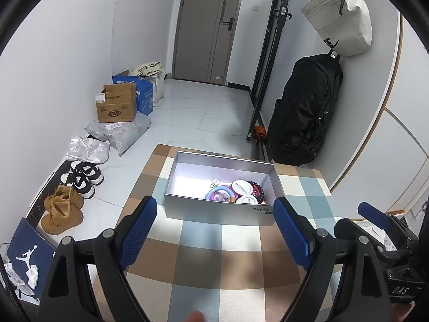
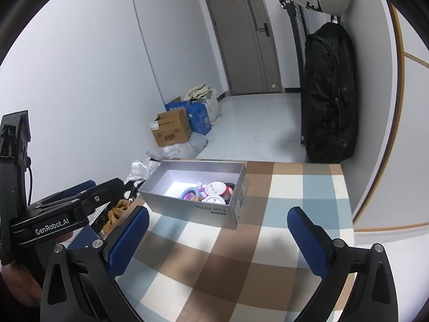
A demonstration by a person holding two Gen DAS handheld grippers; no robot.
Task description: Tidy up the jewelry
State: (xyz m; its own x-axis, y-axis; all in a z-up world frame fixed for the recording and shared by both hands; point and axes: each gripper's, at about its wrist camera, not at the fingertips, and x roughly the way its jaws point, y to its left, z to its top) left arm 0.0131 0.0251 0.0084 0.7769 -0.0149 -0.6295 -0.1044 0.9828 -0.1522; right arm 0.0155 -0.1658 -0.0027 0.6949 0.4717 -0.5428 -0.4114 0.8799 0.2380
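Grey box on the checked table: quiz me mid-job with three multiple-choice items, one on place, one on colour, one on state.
1. Where in the grey box do the trinkets lie?
A. spread evenly
B. crowded at its right end
C. on the cloth outside it

2. What colour are the pads on the left gripper?
A. blue
B. red
C. white

3. How do the right gripper jaws stand?
A. shut on a bracelet
B. shut on the box wall
C. open, holding nothing

Answers: 1 B, the dark bead bracelet, the round badges and the purple ring crowd the right end, while the left floor is bare. 2 A, both pads are blue. 3 C, only checked tablecloth shows between them.
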